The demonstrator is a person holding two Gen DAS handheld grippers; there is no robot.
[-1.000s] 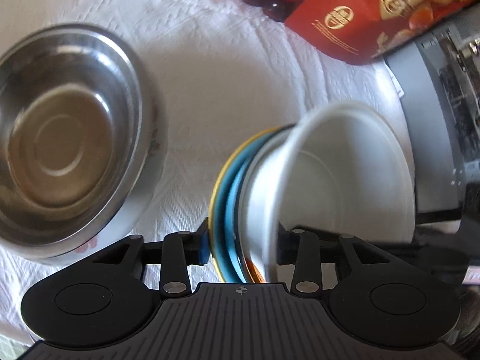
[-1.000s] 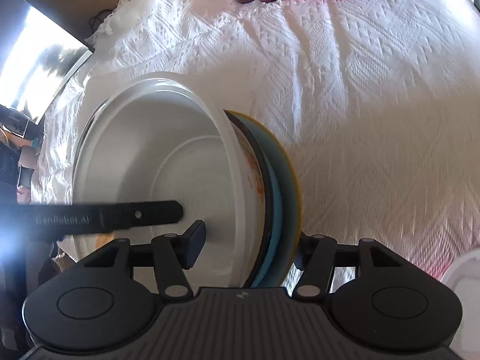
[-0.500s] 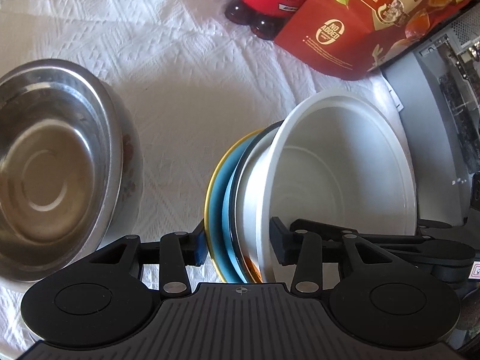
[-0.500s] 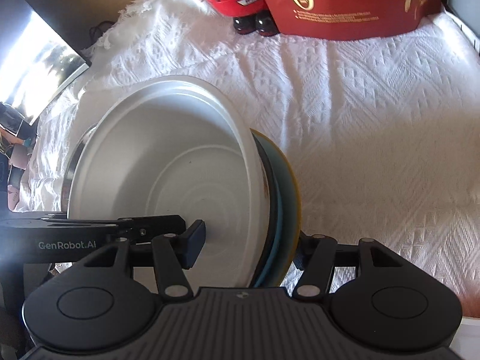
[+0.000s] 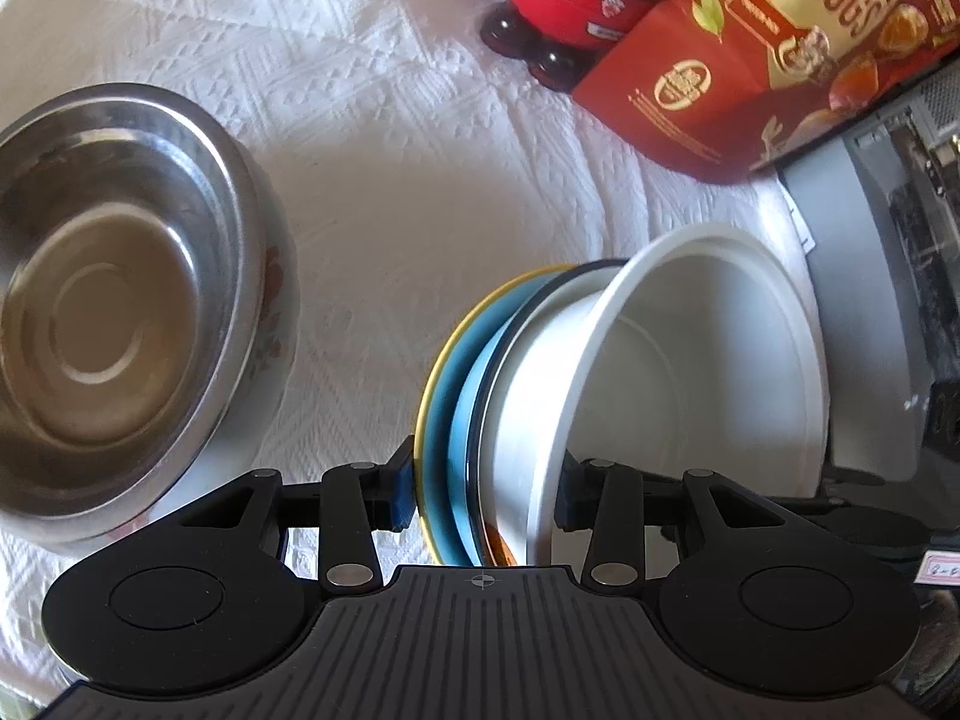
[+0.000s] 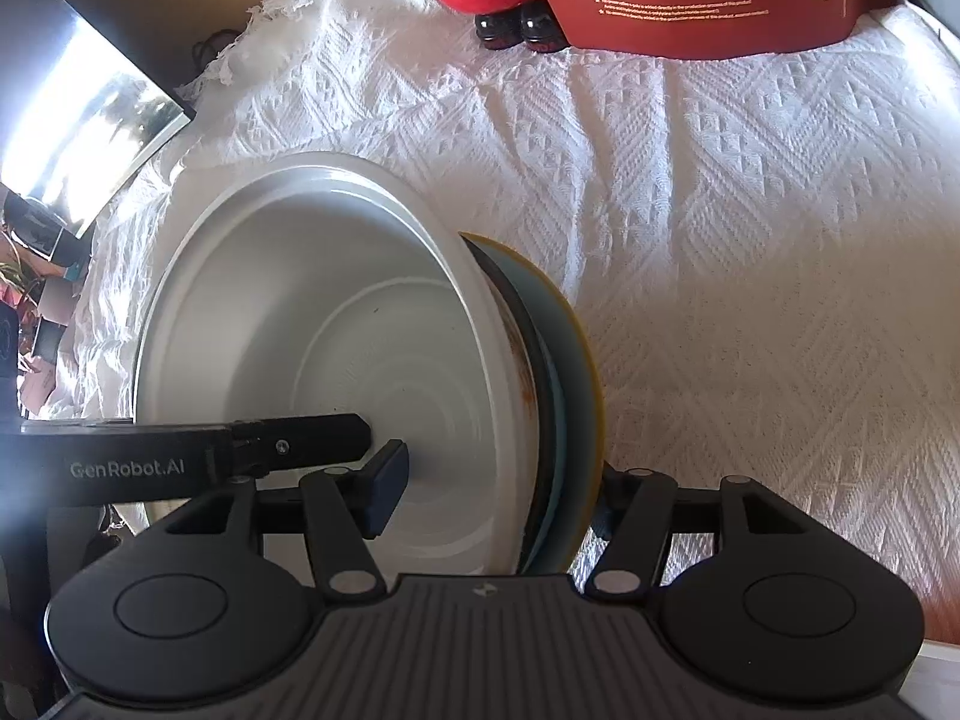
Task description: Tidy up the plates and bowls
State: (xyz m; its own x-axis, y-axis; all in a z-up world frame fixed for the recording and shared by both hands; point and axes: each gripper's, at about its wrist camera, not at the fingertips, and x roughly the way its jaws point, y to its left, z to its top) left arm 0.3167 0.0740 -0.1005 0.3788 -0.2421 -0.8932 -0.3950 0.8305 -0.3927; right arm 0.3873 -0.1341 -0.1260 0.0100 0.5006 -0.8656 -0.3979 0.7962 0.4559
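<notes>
Left wrist view, stack: white bowl (image 5: 708, 372) nested on a blue plate (image 5: 456, 396) with a yellow rim, held on edge, flat faces pointing sideways, rims running away from the camera
Left wrist view, left tongs (image 5: 483, 495): part-open, one pad on the plate's underside, the other inside the bowl, clamping the whole stack
Left wrist view, target side: steel bowl (image 5: 114, 300) sits on the white cloth (image 5: 420, 150) to the left, well apart, mouth up
Right wrist view, right tongs (image 6: 498, 495): straddle the same stack; right finger behind the plate (image 6: 570, 360), left pad inside the white bowl (image 6: 336, 360), contact hard to tell
Right wrist view, nearer hand: my judgement, the left, since the steel bowl lies on its side
</notes>
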